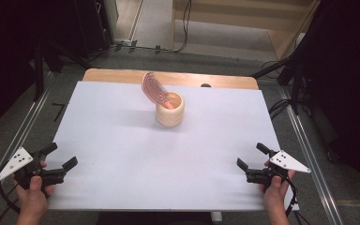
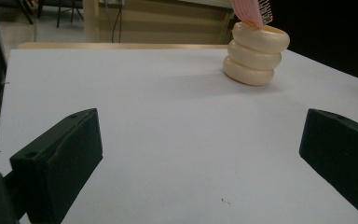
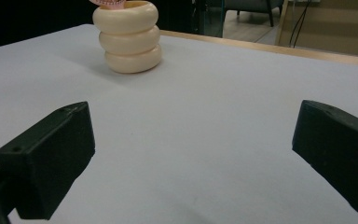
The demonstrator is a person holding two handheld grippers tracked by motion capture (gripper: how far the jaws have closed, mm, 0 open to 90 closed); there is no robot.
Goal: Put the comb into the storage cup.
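A cream ribbed holder, shaped like three stacked rings, stands upright on the white table, toward the far edge and a little right of the middle. A pink comb sticks out of its open top and leans to the left and away, its toothed end raised above the rim. In the left gripper view the holder sits at the upper right with the comb's teeth just above it; in the right gripper view the holder sits at the upper left.

The left gripper is held by a hand at the near left corner of the table, its jaws spread wide with nothing between them. The right gripper is held by the other hand at the near right corner, its jaws likewise wide apart and empty. Both grippers point toward the holder and are well apart from it, with bare tabletop between.

A strip of wooden tabletop shows beyond the far edge of the white surface.
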